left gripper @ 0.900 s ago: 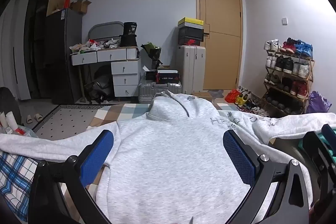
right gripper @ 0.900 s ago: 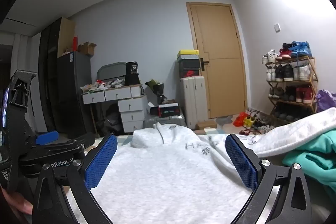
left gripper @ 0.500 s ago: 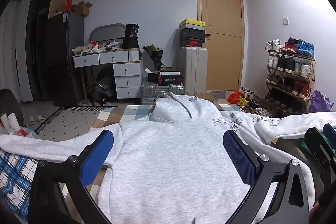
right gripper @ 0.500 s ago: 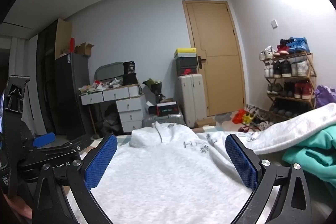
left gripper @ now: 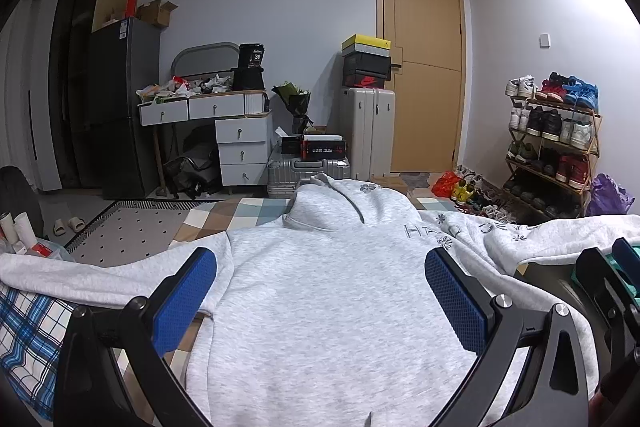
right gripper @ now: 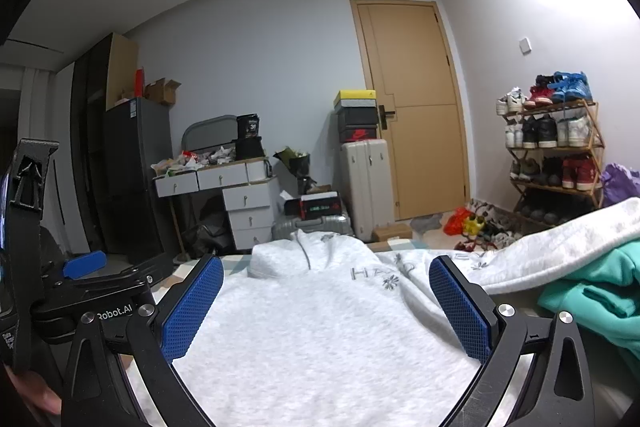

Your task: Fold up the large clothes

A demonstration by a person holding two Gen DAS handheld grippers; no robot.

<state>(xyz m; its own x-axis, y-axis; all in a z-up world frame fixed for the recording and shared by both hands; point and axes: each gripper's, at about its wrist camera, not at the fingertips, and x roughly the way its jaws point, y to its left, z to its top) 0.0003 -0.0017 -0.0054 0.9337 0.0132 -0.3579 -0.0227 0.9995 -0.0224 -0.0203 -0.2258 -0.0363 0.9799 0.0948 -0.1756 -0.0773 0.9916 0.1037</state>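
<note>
I am holding my left gripper (left gripper: 320,291) and right gripper (right gripper: 326,293) wide open above the gray hoodie (left gripper: 332,291), grabbing nothing. It is lying flat on the bed. Next I think I am needing to grab a sleeve (left gripper: 80,277).

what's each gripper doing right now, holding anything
left gripper: open, holding nothing, above the grey hoodie.
right gripper: open, holding nothing, above the same hoodie.
</note>
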